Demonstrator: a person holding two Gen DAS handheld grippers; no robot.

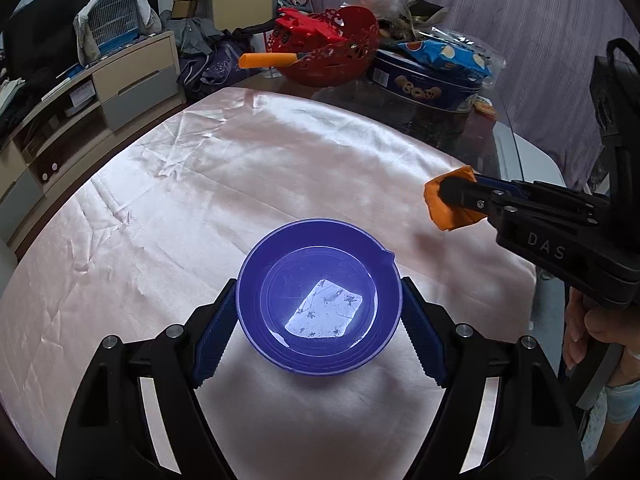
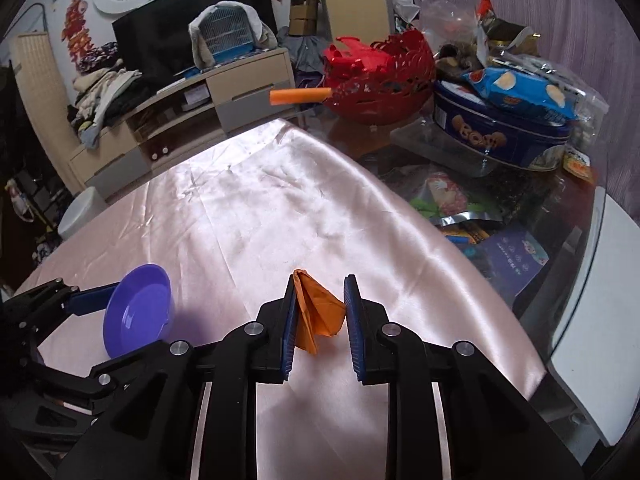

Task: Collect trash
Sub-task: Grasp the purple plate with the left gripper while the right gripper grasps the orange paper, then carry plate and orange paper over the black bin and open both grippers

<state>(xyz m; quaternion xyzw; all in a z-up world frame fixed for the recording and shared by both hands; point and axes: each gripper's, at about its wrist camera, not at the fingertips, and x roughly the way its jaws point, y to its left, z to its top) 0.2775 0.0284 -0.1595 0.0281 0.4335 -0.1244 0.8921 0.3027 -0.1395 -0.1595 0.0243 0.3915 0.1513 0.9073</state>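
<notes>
My left gripper (image 1: 320, 312) is shut on a purple bowl (image 1: 319, 297), its pads on both sides of the rim, held over the pink satin tablecloth (image 1: 224, 184). A bright window reflection shows in the bowl's bottom. The bowl also shows tilted in the right wrist view (image 2: 138, 314). My right gripper (image 2: 320, 312) is shut on a crumpled orange paper (image 2: 318, 312), lifted above the cloth. In the left wrist view the right gripper (image 1: 448, 196) with the orange paper (image 1: 452, 212) is to the right of the bowl and slightly beyond it.
At the table's far side stand a red basket (image 1: 332, 56) with an orange handle (image 1: 266, 60) sticking out, a blue cookie tin (image 1: 424, 84) and a blue snack bag (image 2: 520, 94). Packets lie on the glass tabletop (image 2: 480, 216). A TV cabinet (image 1: 80, 112) stands beyond the table's left edge.
</notes>
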